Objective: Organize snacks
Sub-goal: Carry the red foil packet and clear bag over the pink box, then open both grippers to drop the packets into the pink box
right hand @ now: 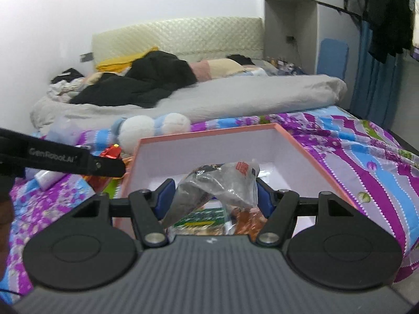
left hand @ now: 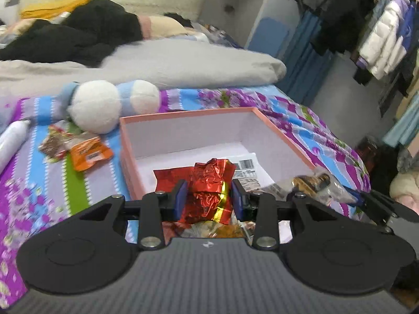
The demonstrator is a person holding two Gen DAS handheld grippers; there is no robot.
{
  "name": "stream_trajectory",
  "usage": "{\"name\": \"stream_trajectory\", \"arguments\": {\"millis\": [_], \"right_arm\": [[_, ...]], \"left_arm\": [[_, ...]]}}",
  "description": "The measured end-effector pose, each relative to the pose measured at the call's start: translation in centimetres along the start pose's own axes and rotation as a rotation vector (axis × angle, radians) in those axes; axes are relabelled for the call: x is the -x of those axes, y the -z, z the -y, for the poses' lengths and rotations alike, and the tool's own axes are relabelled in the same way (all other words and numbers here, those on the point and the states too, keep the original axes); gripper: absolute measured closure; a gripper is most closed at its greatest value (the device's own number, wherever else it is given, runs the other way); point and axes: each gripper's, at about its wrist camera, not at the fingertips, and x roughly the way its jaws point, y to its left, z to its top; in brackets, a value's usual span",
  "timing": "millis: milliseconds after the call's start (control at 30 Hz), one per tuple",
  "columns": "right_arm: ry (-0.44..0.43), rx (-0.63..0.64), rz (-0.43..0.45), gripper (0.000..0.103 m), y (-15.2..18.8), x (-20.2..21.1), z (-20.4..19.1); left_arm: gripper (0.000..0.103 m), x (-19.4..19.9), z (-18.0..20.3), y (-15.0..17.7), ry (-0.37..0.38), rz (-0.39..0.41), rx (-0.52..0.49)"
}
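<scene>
A pink box (left hand: 193, 112) with a white inside lies open on the patterned bedsheet; it also shows in the right wrist view (right hand: 209, 133). My left gripper (left hand: 208, 197) is shut on a red foil snack packet (left hand: 209, 185) over the box's near left part. My right gripper (right hand: 213, 196) is shut on a clear plastic snack bag (right hand: 222, 185) over the box's near edge. The right gripper and its bag also show in the left wrist view (left hand: 314, 183). Several snack packets (right hand: 209, 219) lie in the box under the grippers. Loose packets, one orange (left hand: 89, 154), lie left of the box.
A white and blue plush toy (left hand: 104, 102) lies behind the loose packets. A white bottle (left hand: 10, 141) lies at the far left. A grey duvet (left hand: 157, 65) and dark clothes (left hand: 78, 34) cover the bed's far half. Clothes hang on a rack (left hand: 379, 34) at the right.
</scene>
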Motion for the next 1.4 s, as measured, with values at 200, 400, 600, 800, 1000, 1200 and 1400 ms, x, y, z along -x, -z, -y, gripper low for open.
{"name": "stream_trajectory", "arguments": {"millis": [200, 400, 600, 800, 1000, 1200, 1400], "right_arm": [[0.060, -0.073, -0.066, 0.036, -1.1, -3.9, 2.6], [0.069, -0.104, -0.210, 0.036, -0.5, -8.1, 4.2], [0.053, -0.100, -0.216, 0.039, -0.3, -7.9, 4.4], [0.040, -0.096, -0.212, 0.032, -0.6, -7.7, 4.3], [0.013, -0.098, -0.155, 0.032, -0.7, -5.2, 3.7], [-0.019, -0.119, -0.071, 0.032, -0.3, -1.5, 2.9], [-0.046, -0.100, -0.028, 0.032, 0.6, 1.6, 1.0]], "left_arm": [[0.062, -3.8, 0.1, -1.9, -0.009, -0.075, 0.006], [0.061, -6.8, -0.9, -2.0, -0.035, -0.162, 0.053], [0.055, -6.8, -1.4, -1.6, -0.052, -0.165, 0.049], [0.030, -5.0, -1.2, -1.6, -0.050, -0.129, 0.037], [0.030, -1.4, -0.7, -1.0, -0.050, -0.056, 0.012], [0.030, 3.5, -0.7, 0.8, -0.061, 0.041, -0.007], [0.030, 8.2, -1.8, 3.4, -0.095, 0.091, 0.013]]}}
